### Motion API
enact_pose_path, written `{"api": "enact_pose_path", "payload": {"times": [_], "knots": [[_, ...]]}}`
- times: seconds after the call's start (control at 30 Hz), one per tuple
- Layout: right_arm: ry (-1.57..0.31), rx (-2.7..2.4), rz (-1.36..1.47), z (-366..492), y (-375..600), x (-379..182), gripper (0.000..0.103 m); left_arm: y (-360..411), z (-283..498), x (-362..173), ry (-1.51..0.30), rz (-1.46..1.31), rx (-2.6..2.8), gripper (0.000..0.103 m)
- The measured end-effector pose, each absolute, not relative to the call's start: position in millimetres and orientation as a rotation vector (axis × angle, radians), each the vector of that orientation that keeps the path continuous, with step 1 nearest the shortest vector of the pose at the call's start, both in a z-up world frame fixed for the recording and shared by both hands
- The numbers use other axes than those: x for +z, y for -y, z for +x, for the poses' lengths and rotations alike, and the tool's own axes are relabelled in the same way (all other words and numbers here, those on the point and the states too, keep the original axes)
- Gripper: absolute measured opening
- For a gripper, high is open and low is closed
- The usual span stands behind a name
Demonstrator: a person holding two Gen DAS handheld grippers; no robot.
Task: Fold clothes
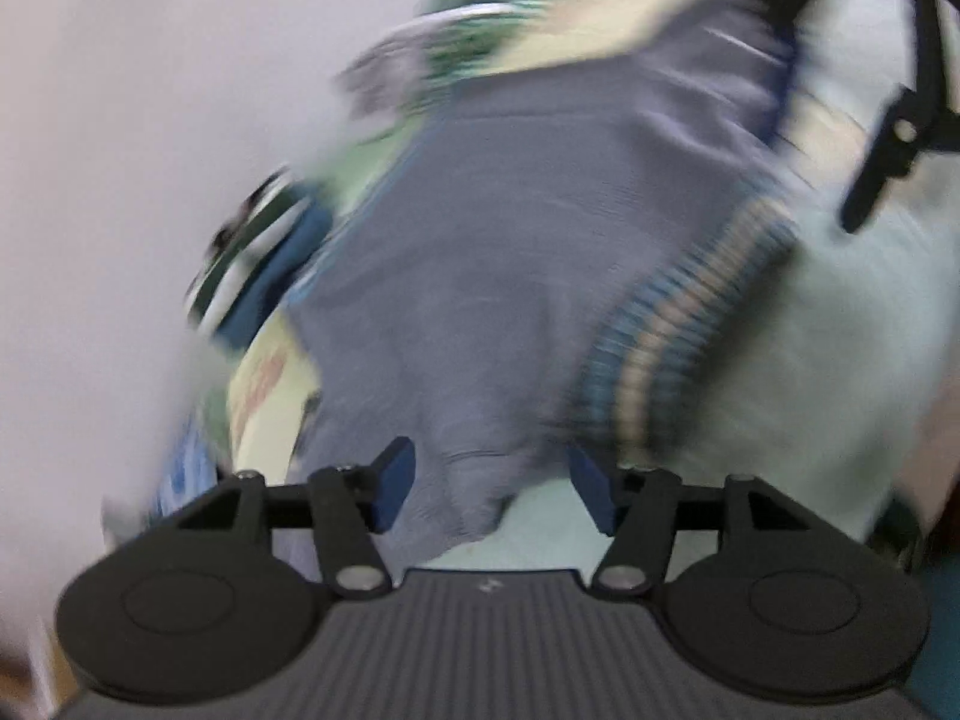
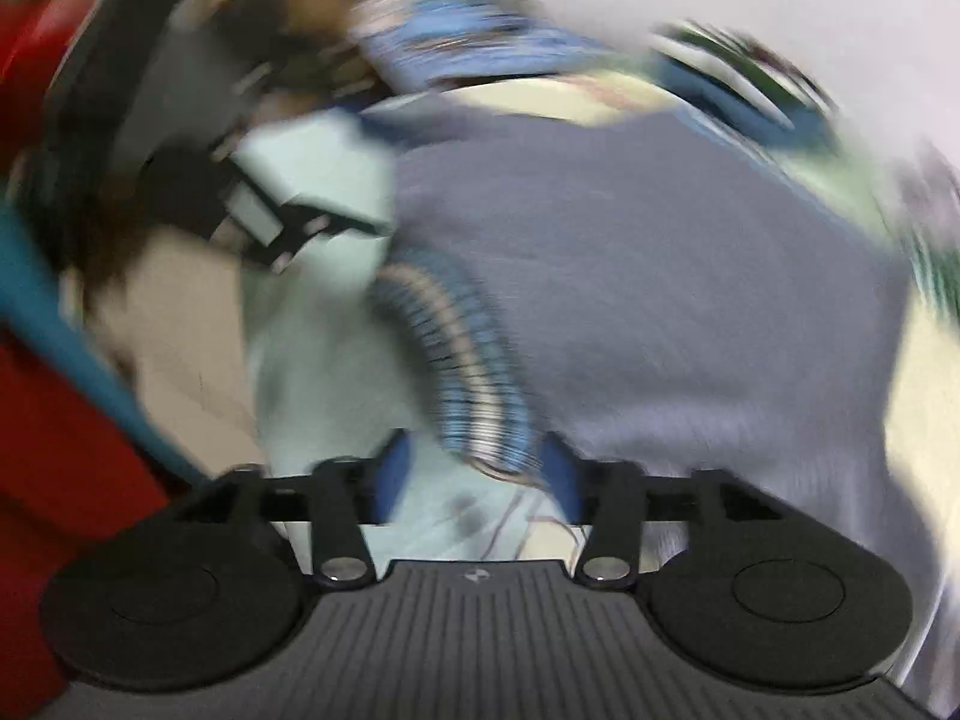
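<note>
Both views are blurred by motion. A grey-blue knit sweater [image 1: 516,252] with a blue and beige striped ribbed band [image 1: 672,336] lies spread on a pale sheet [image 1: 852,360]. My left gripper [image 1: 492,486] stands open, its blue pads [image 1: 393,483] wide apart on either side of a hanging corner of the sweater. In the right wrist view the sweater [image 2: 660,276] fills the middle. My right gripper [image 2: 480,474] is open too, with the end of the striped band [image 2: 474,384] between its pads, which do not press on it. The other gripper shows as a dark shape [image 2: 270,222].
A pile of other clothes lies beyond the sweater: a green and white striped piece [image 1: 474,18], a blue piece [image 1: 270,282] and a cream printed piece [image 1: 264,390]. A red mass [image 2: 54,450] and a teal strip [image 2: 72,342] stand at the left of the right wrist view.
</note>
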State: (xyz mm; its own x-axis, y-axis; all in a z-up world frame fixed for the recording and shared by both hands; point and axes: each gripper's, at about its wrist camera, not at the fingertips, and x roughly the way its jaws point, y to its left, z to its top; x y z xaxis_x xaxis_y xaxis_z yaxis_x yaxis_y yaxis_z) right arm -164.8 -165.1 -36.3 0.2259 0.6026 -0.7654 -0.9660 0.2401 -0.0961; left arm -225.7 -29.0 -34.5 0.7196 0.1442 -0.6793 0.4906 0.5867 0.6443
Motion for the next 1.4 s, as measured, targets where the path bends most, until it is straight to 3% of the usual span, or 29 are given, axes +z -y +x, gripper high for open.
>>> {"api": "enact_pose_path", "payload": {"times": [0.1, 0.17, 0.27, 0.3, 0.33, 0.4, 0.47, 0.53, 0.63, 0.7, 0.77, 0.8, 1.0, 1.1, 1.33, 1.4], "knots": [[-0.600, 1.242, -0.793, -166, 149, -44, 0.056, 36, -223, -44, -0.771, 1.047, -0.333, 0.066], [-0.634, 1.260, -0.811, -157, 140, -48, 0.041, 37, -217, -47, -0.781, 1.056, -0.370, 0.066], [-0.701, 1.235, -0.762, -143, 135, -51, 0.032, 31, -204, -43, -0.820, 0.999, -0.395, 0.066], [-0.735, 1.236, -0.719, -138, 135, -49, 0.028, 27, -199, -40, -0.852, 0.954, -0.403, 0.059], [-0.772, 1.235, -0.679, -134, 135, -48, 0.018, 24, -197, -38, -0.880, 0.922, -0.423, 0.039], [-0.843, 1.244, -0.613, -128, 141, -42, 0.013, 25, -201, -34, -0.933, 0.892, -0.474, 0.017], [-0.882, 1.252, -0.594, -126, 145, -42, 0.013, 27, -210, -30, -0.940, 0.905, -0.494, 0.016], [-0.911, 1.258, -0.592, -124, 148, -42, 0.013, 26, -217, -23, -0.936, 0.897, -0.521, 0.021], [-0.954, 1.267, -0.587, -122, 152, -43, 0.013, 27, -219, -18, -0.931, 0.883, -0.563, 0.042], [-0.978, 1.276, -0.557, -120, 152, -48, 0.016, 31, -222, -21, -0.921, 0.925, -0.561, 0.044], [-0.994, 1.296, -0.515, -120, 151, -41, 0.033, 33, -220, -17, -0.912, 0.912, -0.558, 0.044], [-1.006, 1.319, -0.494, -121, 153, -33, 0.036, 32, -216, -14, -0.896, 0.908, -0.557, 0.046], [-0.854, 1.350, -0.411, -131, 144, -8, 0.038, 36, -211, -32, -0.907, 1.000, -0.615, 0.058], [-0.748, 1.358, -0.581, -153, 120, -29, 0.037, 32, -213, -38, -0.919, 1.020, -0.620, 0.067], [-0.492, 1.343, -0.817, -183, 91, -60, 0.029, 16, -215, -32, -0.903, 1.073, -0.559, 0.068], [-0.513, 1.348, -0.797, -178, 91, -58, 0.019, 12, -211, -38, -0.893, 1.107, -0.538, 0.066]]}}
